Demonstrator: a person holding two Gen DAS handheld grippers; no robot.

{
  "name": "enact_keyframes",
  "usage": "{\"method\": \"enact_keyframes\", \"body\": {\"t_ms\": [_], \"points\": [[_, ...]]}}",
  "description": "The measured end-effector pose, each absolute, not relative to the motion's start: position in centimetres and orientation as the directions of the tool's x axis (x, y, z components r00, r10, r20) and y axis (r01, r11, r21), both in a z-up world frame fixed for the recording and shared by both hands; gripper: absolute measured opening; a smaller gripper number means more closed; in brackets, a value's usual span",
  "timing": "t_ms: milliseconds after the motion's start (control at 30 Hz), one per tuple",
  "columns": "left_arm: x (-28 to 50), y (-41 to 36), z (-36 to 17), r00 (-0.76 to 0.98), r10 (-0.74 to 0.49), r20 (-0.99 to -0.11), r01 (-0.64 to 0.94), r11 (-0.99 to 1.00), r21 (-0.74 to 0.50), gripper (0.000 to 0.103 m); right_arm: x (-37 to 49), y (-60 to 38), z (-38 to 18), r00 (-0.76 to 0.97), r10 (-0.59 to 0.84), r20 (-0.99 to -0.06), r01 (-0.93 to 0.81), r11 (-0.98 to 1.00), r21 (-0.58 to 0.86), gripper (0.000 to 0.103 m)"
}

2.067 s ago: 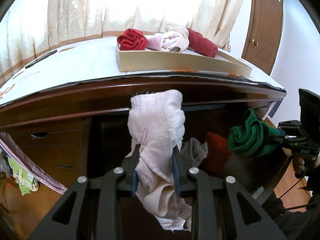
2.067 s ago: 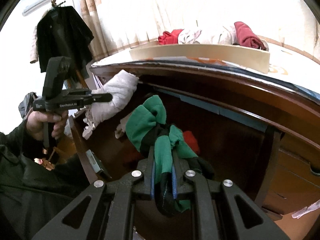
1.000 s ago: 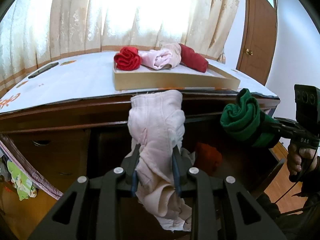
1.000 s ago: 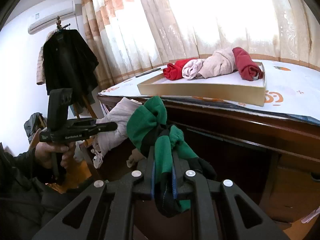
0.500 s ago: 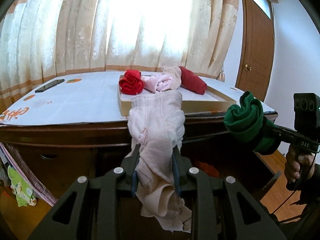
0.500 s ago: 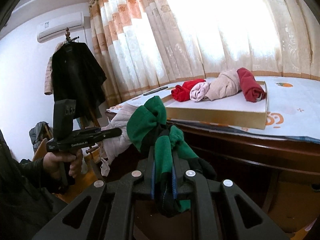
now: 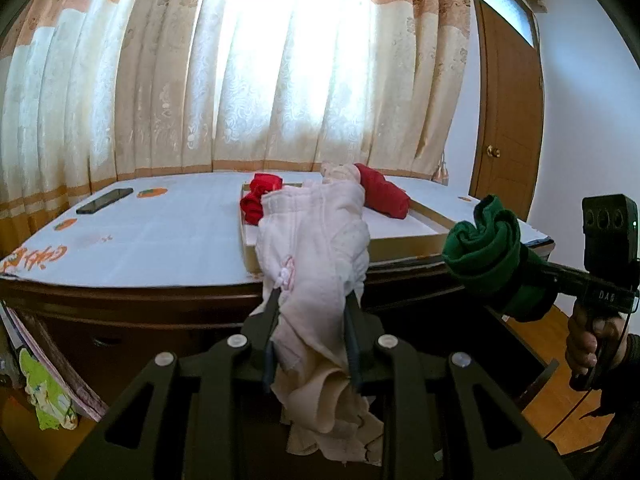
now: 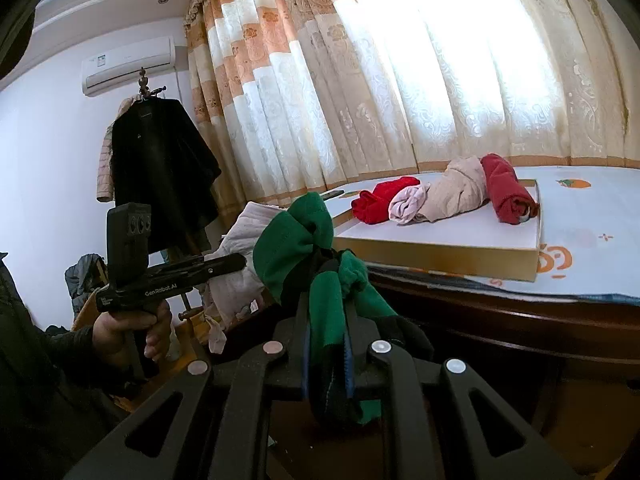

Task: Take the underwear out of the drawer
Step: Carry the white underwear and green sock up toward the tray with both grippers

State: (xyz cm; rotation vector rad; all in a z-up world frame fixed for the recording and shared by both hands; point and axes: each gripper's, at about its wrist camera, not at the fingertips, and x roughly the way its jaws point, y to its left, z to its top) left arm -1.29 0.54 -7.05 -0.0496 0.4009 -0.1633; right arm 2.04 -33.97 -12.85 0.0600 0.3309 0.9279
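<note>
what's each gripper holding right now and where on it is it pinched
The left gripper pinches the pale pink underwear around its bunched middle. The right gripper pinches the green underwear low on its bundle, the roll sticking out past the fingers.

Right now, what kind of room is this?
Probably a bedroom: long cream and orange patterned curtains, a black coat hung on a stand, and rolled underwear in a shallow cardboard tray on a dark wooden dresser.

We have raised both grippers: left gripper (image 7: 312, 312) with pink underwear (image 7: 316, 248) and right gripper (image 8: 326, 320) with green underwear (image 8: 296, 240) now above the desk edge (image 7: 120, 284). Tray (image 7: 404, 240) seen from above; drawer gone from view.
</note>
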Motion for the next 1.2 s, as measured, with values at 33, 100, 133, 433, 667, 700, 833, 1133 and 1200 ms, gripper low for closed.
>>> {"method": "enact_keyframes", "body": {"t_ms": [33,100,133,433,667,700,833,1133,1200], "points": [[-1.2,0.6,-6.9,0.909,-0.167,-0.382,0.148,0.986,-0.078,0.026,2.1,-33.9,-12.7,0.554,0.793,-0.252,-0.775,0.602,0.190,0.013],[-1.1,0.6,-6.6,0.911,-0.165,-0.377,0.148,0.986,-0.073,0.026,2.1,-33.9,-12.4,0.555,0.795,-0.247,-0.777,0.601,0.188,0.013],[-1.0,0.6,-6.5,0.912,-0.164,-0.376,0.148,0.986,-0.071,0.026,2.1,-33.8,-12.3,0.556,0.795,-0.244,-0.778,0.601,0.186,0.013],[-0.6,0.8,-5.3,0.923,-0.161,-0.350,0.152,0.987,-0.053,0.026,2.0,-33.5,-11.4,0.564,0.796,-0.220,-0.780,0.601,0.177,0.013],[0.1,0.8,-4.5,0.927,-0.155,-0.343,0.152,0.988,-0.035,0.026,2.3,-33.2,-10.6,0.578,0.786,-0.219,-0.771,0.614,0.171,0.013],[0.3,0.8,-4.3,0.926,-0.156,-0.343,0.154,0.988,-0.034,0.026,2.4,-33.1,-10.4,0.578,0.787,-0.217,-0.771,0.614,0.171,0.013],[1.1,0.7,-3.5,0.927,-0.153,-0.343,0.156,0.988,-0.018,0.026,2.9,-32.8,-9.7,0.586,0.781,-0.217,-0.766,0.621,0.166,0.013],[3.0,0.7,-2.2,0.926,-0.145,-0.348,0.159,0.987,0.010,0.026,4.2,-32.4,-8.0,0.599,0.772,-0.214,-0.758,0.633,0.158,0.013],[3.4,0.7,-2.0,0.926,-0.146,-0.348,0.161,0.987,0.014,0.026,4.5,-32.4,-7.6,0.602,0.770,-0.211,-0.757,0.634,0.158,0.013]]}}
